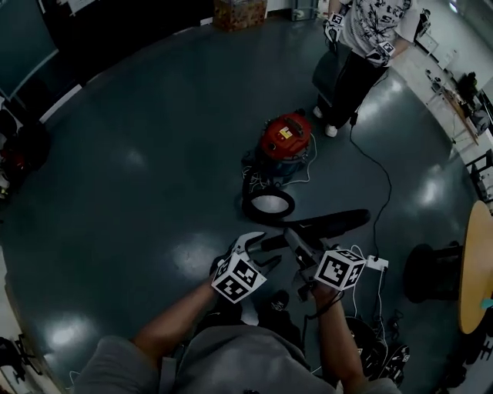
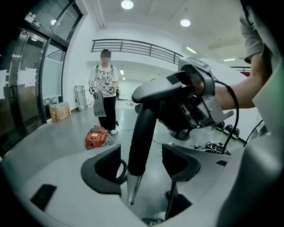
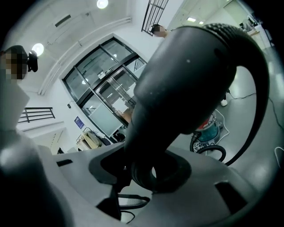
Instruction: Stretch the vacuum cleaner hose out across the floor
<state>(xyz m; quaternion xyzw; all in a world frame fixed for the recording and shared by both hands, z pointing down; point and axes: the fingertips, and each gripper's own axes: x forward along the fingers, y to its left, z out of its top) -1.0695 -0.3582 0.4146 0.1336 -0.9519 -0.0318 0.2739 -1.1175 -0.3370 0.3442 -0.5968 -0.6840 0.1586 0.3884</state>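
Jaws of the left gripper (image 2: 142,166) are standing apart, with the black stiff end of the hose (image 2: 143,133) hanging between them, unpressed. The right gripper (image 3: 146,170) is clamping the hose's thick curved part. The rest is lying coiled on the floor (image 1: 154,154) beside the red vacuum cleaner (image 1: 285,138), near a standing person (image 1: 362,38).

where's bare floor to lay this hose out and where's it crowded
Widest bare floor: left of the vacuum cleaner, from the box downward. Crowded to the right: coiled hose, cord, standing person, black stand, table, cables.
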